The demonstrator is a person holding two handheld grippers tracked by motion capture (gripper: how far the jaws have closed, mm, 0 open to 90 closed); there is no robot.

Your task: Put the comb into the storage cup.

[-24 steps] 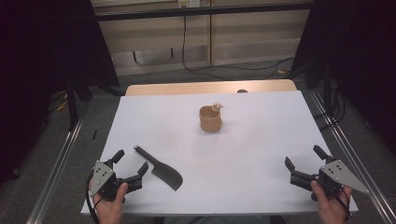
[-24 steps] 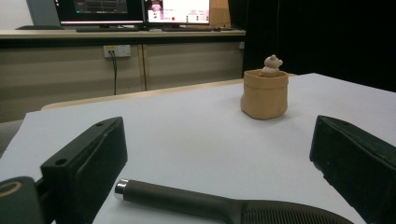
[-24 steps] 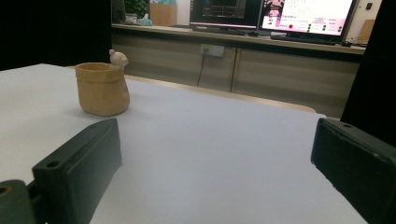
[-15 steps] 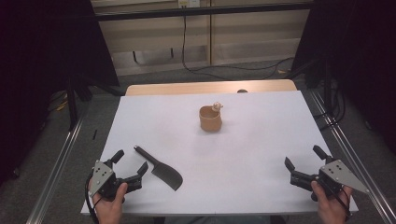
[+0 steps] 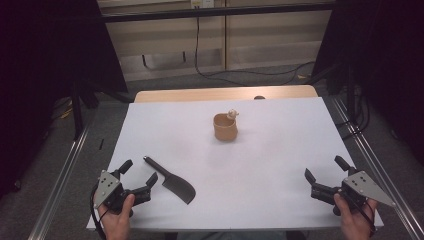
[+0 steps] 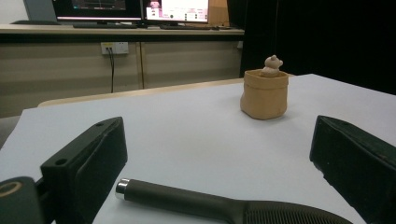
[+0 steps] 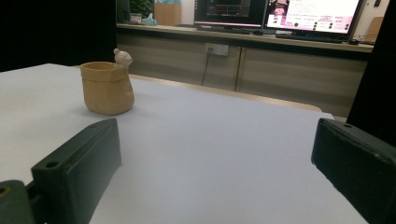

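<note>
At the table's near left corner, I note my left claw gaping wide, empty, the dark cleaver lying just beside it. Farther back stands the tan pot. My right claw also gapes, holding nothing.
</note>
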